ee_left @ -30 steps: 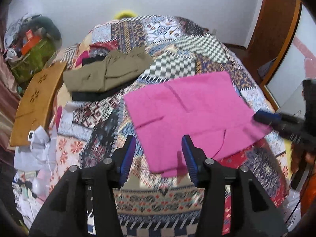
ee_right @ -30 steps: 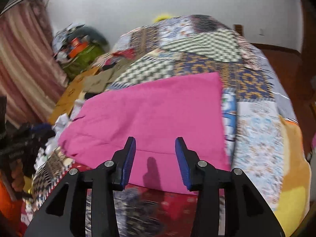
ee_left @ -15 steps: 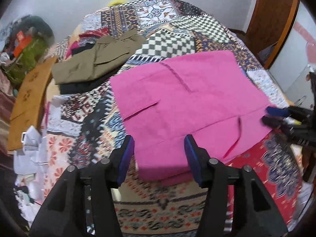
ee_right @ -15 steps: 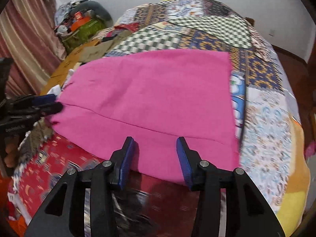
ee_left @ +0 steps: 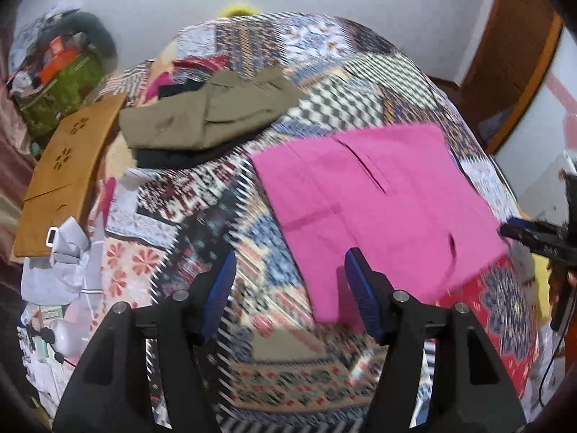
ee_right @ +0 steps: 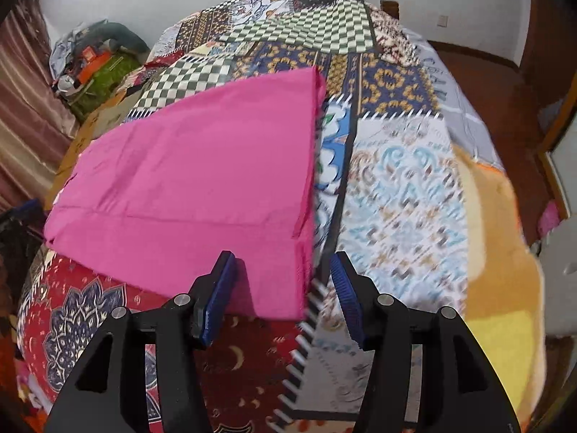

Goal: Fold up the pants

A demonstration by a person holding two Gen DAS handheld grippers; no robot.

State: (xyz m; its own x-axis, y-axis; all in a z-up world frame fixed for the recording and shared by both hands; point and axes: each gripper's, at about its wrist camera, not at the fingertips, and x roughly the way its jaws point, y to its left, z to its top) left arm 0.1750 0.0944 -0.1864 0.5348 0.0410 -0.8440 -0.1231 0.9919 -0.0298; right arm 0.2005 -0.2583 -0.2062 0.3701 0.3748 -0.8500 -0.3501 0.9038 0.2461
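Pink pants (ee_left: 375,198) lie flat on a patchwork bedspread (ee_left: 223,223), partly folded, with a pocket slit showing. My left gripper (ee_left: 290,281) hovers over the near left corner of the pants, its jaws opening, nothing pinched between the blue pads. In the right wrist view the pink pants (ee_right: 202,176) fill the middle left. My right gripper (ee_right: 283,281) hangs over their near right corner, jaws opening; the corner lies below the gap and the pads do not press it. The right gripper (ee_left: 533,238) also shows at the left wrist view's right edge.
Folded olive trousers (ee_left: 205,115) lie on dark clothes at the bed's far left. A brown wooden board (ee_left: 68,176) and white cloth (ee_left: 61,267) sit along the left edge. A cluttered green bag (ee_right: 97,72) stands by the wall. A wooden door frame (ee_left: 519,72) is at right.
Both grippers have opened wider and come lower and closer to the pants' near edge. The left one shifted left toward its corner, the right one right toward its corner.
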